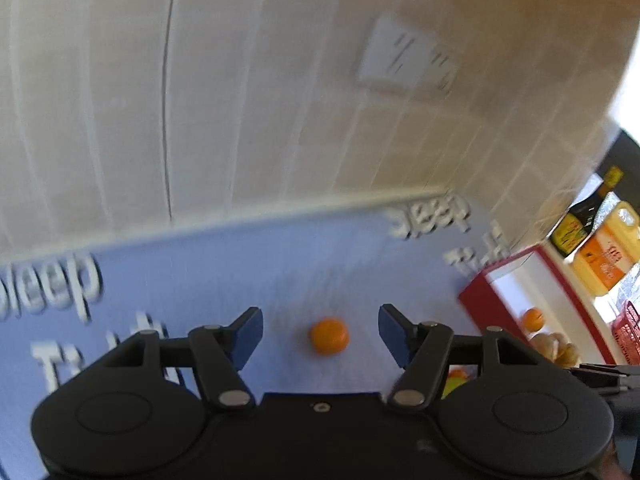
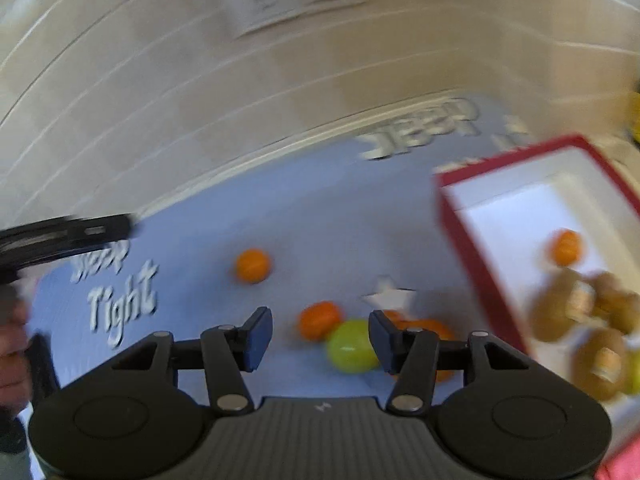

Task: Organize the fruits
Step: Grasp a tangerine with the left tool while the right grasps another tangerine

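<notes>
In the left wrist view my left gripper (image 1: 321, 334) is open and empty, with a small orange (image 1: 329, 336) lying on the blue mat (image 1: 224, 264) just ahead, between its fingers. The red-rimmed white tray (image 1: 516, 284) sits to the right and holds an orange (image 1: 533, 319) and brown fruits. In the right wrist view my right gripper (image 2: 320, 338) is open and empty above a green fruit (image 2: 350, 346) and oranges (image 2: 320, 320). Another orange (image 2: 253, 265) lies farther left. The tray (image 2: 472, 248) at the right holds an orange (image 2: 566, 246) and kiwis (image 2: 560, 312).
A tiled wall (image 1: 240, 100) with a white socket plate (image 1: 408, 60) rises behind the mat. Bottles and packets (image 1: 600, 248) stand beyond the tray, with a red basket (image 1: 628, 332). The left gripper shows at the left edge of the right wrist view (image 2: 68, 236).
</notes>
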{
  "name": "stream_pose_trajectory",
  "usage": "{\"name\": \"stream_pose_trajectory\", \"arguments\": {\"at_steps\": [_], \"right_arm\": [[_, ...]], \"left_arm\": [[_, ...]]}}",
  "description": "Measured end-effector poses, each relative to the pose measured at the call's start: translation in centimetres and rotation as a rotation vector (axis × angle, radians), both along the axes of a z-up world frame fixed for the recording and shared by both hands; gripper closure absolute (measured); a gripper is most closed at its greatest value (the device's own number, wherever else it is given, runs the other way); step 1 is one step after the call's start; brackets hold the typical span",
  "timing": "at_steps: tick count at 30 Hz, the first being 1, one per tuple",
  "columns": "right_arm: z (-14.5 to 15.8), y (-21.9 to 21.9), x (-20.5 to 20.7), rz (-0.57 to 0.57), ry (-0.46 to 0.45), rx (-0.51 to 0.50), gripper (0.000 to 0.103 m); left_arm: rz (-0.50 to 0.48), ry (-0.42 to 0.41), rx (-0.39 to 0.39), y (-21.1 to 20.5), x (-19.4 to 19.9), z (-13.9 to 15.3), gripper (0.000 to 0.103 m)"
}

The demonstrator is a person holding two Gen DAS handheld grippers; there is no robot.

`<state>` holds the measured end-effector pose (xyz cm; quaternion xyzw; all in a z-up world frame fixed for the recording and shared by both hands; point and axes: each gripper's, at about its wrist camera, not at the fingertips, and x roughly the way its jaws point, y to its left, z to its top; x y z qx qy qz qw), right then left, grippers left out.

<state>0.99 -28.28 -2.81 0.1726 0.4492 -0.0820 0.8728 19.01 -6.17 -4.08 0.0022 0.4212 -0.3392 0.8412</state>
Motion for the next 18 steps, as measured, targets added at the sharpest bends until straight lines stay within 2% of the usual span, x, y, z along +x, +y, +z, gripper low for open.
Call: {"name": "stream_pose_trajectory", "arguments": {"at_steps": [3,6,8,13,16,18], "right_arm": [[-1.2,2.1,1.8,0.101,-0.002,-0.081,0.047],[-2.5,3.6,3.3,0.182,0.02,-0.197,0.043],[-3.7,4.0,4.1,0.214,0.044,-0.235,0.043],[-6.6,4.4,6.0,0.272,0.113,-0.272,0.043],[-7.7,4.0,6.9,0.291,0.15,-0.292,0.046],[-8.4,3.6,7.4,0.308,0.172,-0.281,0.049]], "left_arm": [[0.003,0.075,0.005,-1.3,1.5,-3.3,0.03],[-0.002,0.116,0.01,-2.6,2.5,-6.0,0.031],[-0.016,0.125,0.022,-3.4,2.8,-7.6,0.031],[-0.066,0.131,0.038,-5.2,3.5,-10.0,0.032],[-0.109,0.103,0.059,-6.5,3.2,-10.6,0.034],[-0.128,0.087,0.072,-7.2,2.8,-10.7,0.041]]}}
